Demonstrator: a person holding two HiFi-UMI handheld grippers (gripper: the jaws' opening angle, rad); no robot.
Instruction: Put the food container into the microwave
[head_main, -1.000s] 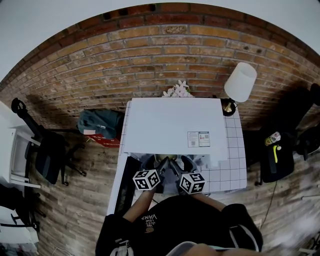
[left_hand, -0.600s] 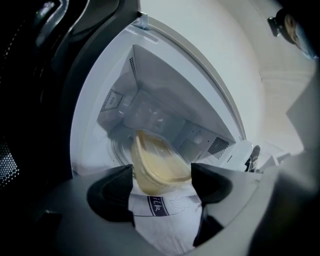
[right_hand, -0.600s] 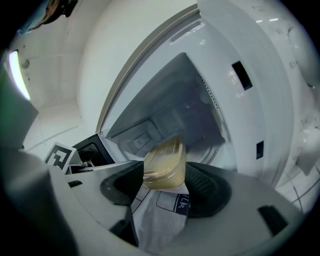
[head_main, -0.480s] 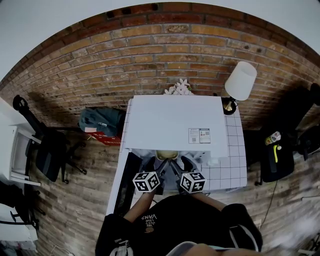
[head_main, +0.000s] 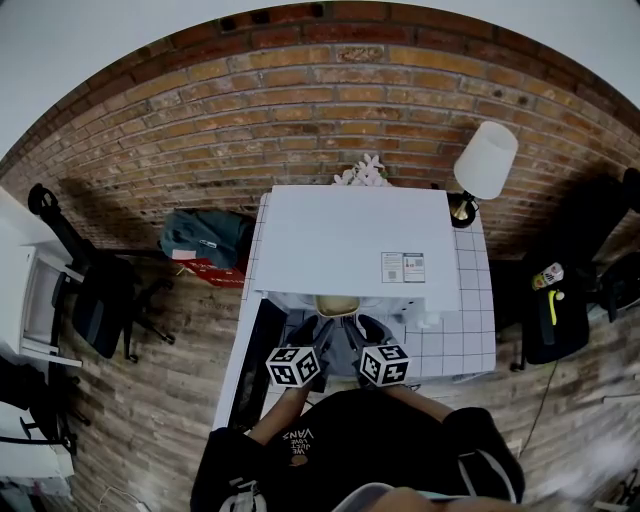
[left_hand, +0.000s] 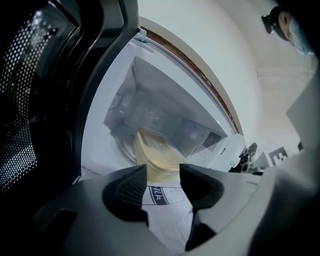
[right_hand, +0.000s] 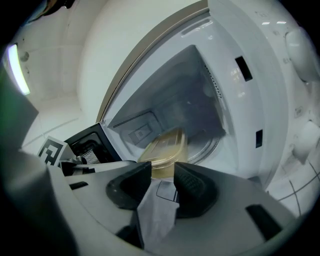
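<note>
The white microwave (head_main: 350, 235) stands on the gridded table with its dark door (head_main: 255, 360) swung open to the left. The yellowish food container (head_main: 336, 305) lies inside on the glass turntable (right_hand: 210, 147), blurred in both gripper views (left_hand: 157, 160) (right_hand: 164, 148). My left gripper (head_main: 316, 338) (left_hand: 164, 175) and right gripper (head_main: 358, 336) (right_hand: 162, 175) sit side by side at the cavity mouth, just short of the container. Both pairs of jaws have just been closing partway. The pads press on nothing; only a pale printed surface shows in each gap.
A white lamp (head_main: 485, 160) and pale flowers (head_main: 360, 175) stand behind the microwave on the table (head_main: 470, 330). Microwave knobs (right_hand: 300, 50) are on its right panel. On the brick floor are a teal bag (head_main: 205, 245), an office chair (head_main: 95, 310) and a black chair (head_main: 555, 320).
Both grippers have drawn back a little toward the person. The yellowish container, not seen a second ago, now shows in the microwave opening ahead of them.
</note>
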